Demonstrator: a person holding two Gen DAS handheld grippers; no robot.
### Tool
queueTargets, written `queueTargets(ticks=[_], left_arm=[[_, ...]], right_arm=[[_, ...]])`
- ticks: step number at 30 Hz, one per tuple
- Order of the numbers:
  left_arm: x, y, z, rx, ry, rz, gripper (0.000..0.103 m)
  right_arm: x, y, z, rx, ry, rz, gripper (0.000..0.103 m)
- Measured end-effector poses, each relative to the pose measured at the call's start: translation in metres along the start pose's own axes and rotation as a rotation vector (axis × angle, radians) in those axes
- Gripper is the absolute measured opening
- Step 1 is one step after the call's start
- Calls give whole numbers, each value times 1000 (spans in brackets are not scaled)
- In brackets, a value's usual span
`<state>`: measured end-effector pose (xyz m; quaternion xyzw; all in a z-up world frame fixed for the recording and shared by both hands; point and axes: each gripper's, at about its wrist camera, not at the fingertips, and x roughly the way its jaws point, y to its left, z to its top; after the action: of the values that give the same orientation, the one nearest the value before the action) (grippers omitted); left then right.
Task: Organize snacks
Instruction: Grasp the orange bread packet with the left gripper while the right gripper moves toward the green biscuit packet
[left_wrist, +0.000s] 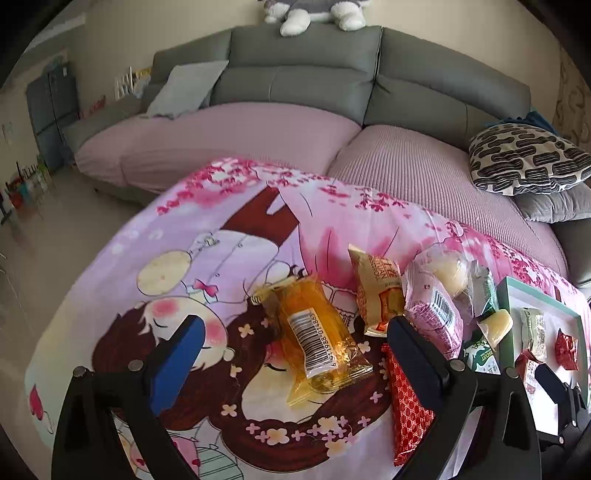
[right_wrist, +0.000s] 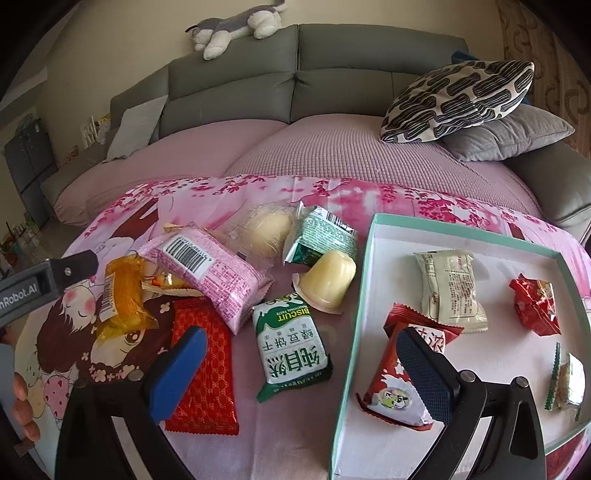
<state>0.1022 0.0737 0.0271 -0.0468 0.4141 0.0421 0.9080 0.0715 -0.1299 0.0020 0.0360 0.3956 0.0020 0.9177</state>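
The left gripper (left_wrist: 295, 354) is hovering with its jaws spread wide and empty over a translucent orange snack packet with a barcode (left_wrist: 317, 339), lying on the pink cartoon-printed cloth covering the surface (left_wrist: 147, 266). The right gripper (right_wrist: 303, 365) is also gaping open and holding nothing, straddling a green-and-white biscuit packet (right_wrist: 291, 347) on the cloth and the mint-green rim of a shallow white cardboard box (right_wrist: 354, 306), where a red-and-white wrapped snack (right_wrist: 391, 384) and a cream wrapped cake (right_wrist: 450, 288) are already lying
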Motion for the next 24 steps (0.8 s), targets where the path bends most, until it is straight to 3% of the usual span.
queueTargets(ticks=[4,9,14,17,22,24], left_arm=[[18,3,-1,-36,41,-14,99],[39,7,-6,-63,94,-13,98],[54,10,-12,-96,141,-59,83],[57,9,-13,-101,148,-83,79],[61,6,-15,-106,162,-126,61],[61,5,-15,-98,162,-120,58]], right_arm=[[9,7,0,-16,2,-6,103],[26,11,-5,-50,58,-45,84],[33,8,-10,-66,80,-98,71],[33,7,-10,-67,77,-96,71],[34,11,-12,-92,77,-111,70],[32,9,-11,-83,78,-110,64]])
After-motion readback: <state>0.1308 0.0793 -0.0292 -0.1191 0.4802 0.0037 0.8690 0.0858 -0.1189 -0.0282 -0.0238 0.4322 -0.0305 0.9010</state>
